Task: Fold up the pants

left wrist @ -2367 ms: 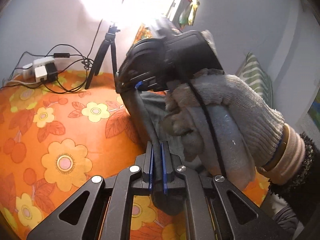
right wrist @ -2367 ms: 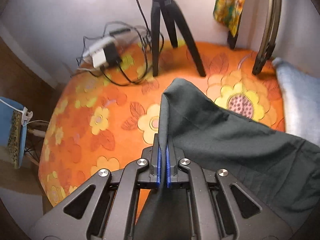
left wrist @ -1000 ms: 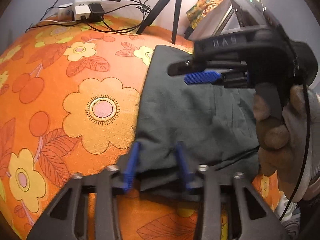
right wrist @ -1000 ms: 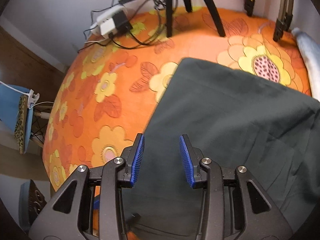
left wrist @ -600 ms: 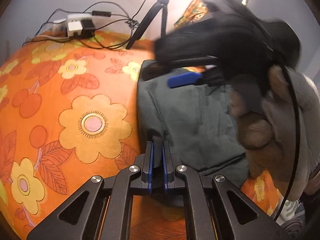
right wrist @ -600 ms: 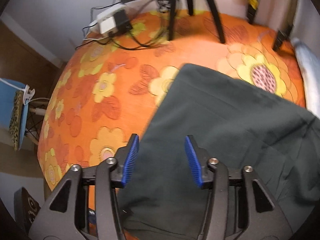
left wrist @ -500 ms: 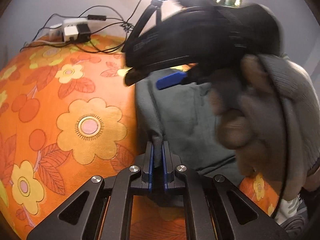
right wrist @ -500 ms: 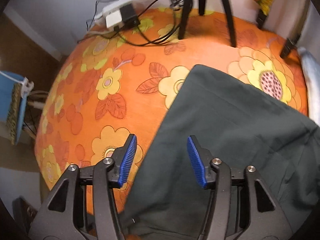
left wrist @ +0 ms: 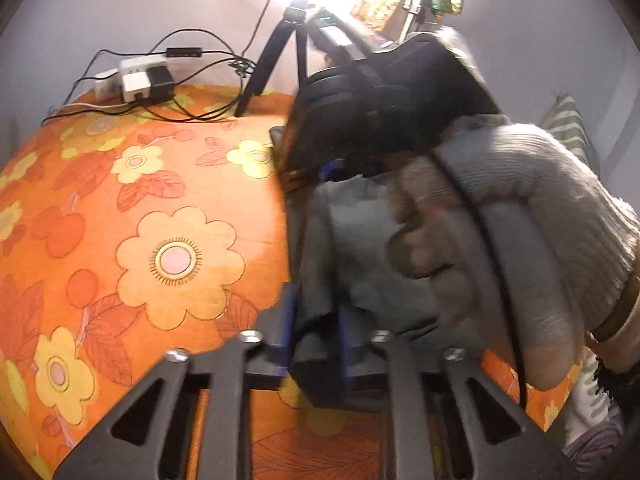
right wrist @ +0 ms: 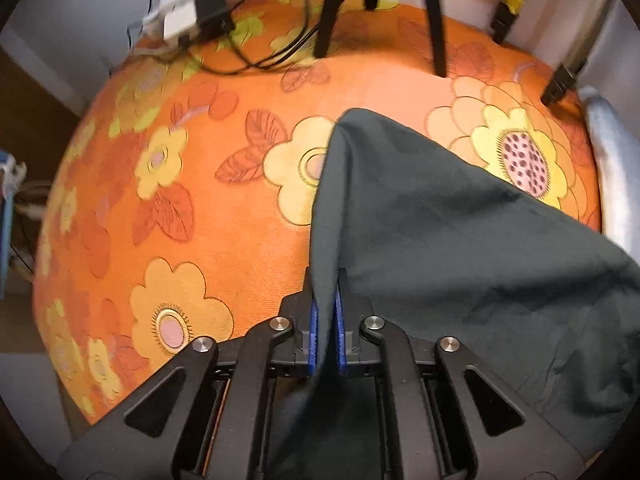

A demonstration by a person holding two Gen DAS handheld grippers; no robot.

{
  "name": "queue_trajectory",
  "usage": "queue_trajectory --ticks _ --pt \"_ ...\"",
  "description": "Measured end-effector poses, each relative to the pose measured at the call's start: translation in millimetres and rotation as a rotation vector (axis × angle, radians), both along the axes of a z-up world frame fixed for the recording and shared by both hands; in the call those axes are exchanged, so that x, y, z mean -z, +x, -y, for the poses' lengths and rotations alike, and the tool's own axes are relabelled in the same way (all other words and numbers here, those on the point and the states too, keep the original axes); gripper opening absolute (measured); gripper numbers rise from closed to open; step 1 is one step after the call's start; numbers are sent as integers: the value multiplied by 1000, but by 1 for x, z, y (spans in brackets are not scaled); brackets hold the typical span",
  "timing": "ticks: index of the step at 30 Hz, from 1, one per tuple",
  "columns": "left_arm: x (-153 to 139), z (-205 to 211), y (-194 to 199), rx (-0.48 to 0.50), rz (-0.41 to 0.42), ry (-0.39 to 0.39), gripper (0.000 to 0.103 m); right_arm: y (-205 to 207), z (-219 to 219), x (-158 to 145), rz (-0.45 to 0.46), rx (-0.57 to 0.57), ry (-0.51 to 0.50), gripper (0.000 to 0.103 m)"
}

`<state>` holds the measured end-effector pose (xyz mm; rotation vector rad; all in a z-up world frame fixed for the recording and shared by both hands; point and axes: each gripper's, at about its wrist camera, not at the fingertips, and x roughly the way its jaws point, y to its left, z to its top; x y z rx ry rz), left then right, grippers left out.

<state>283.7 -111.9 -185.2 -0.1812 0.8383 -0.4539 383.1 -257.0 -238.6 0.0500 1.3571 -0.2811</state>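
Dark green pants (right wrist: 460, 240) lie on an orange flowered bed cover (right wrist: 240, 220). My right gripper (right wrist: 326, 320) points steeply down and is shut on the pants' left edge, pulling it up into a ridge. In the left wrist view the same pants (left wrist: 360, 248) show beside a grey gloved hand (left wrist: 520, 208), which holds the right gripper (left wrist: 320, 172) just above the cloth. My left gripper (left wrist: 316, 328) is at the near edge. Its jaws are opening, and a loose bunch of the fabric sits between the blue pads (left wrist: 289, 320).
A power strip (left wrist: 140, 80) with plugs and cables lies at the bed's far side, beside black tripod legs (right wrist: 328, 12). A striped pillow (left wrist: 572, 136) and a pale blue cushion (right wrist: 612, 160) lie to the right. The bed's left edge drops to the floor (right wrist: 24, 128).
The right gripper's jaws, open above the pants earlier, have shut on the edge and raised a fold. The left jaws, shut on the cloth half a second ago, have parted.
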Motion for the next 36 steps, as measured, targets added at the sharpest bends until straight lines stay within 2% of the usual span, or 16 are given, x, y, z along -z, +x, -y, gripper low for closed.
queue_trajectory --ticks 2,5,7,8,9,10,14,21,27,36 --pt "2 3 2 -14 -9 18 50 -4 7 -5 22 18 25 5" --pt "7 8 8 -30 -12 36 51 -10 14 -13 56 41 64 5" --pt "11 9 13 -23 -33 5 49 -11 16 -17 74 44 79 5" --pt "12 9 15 -20 -43 -20 31 -11 18 -19 83 44 90 5" --pt "11 11 16 -17 -46 -33 8 -13 19 -23 92 48 99 5" --pt "10 12 16 -17 -42 -40 5 -15 20 -26 103 52 106 5" --pt "-12 26 7 29 39 -84 5 -26 32 -44 167 81 150 5" --pt "-44 76 -31 177 150 -105 5 -71 75 -103 315 117 211 4" --pt "-44 139 -50 275 154 -128 5 -133 134 -137 398 196 209 4" --pt "-43 252 -80 450 169 -113 5 -230 229 -164 499 313 173 4"
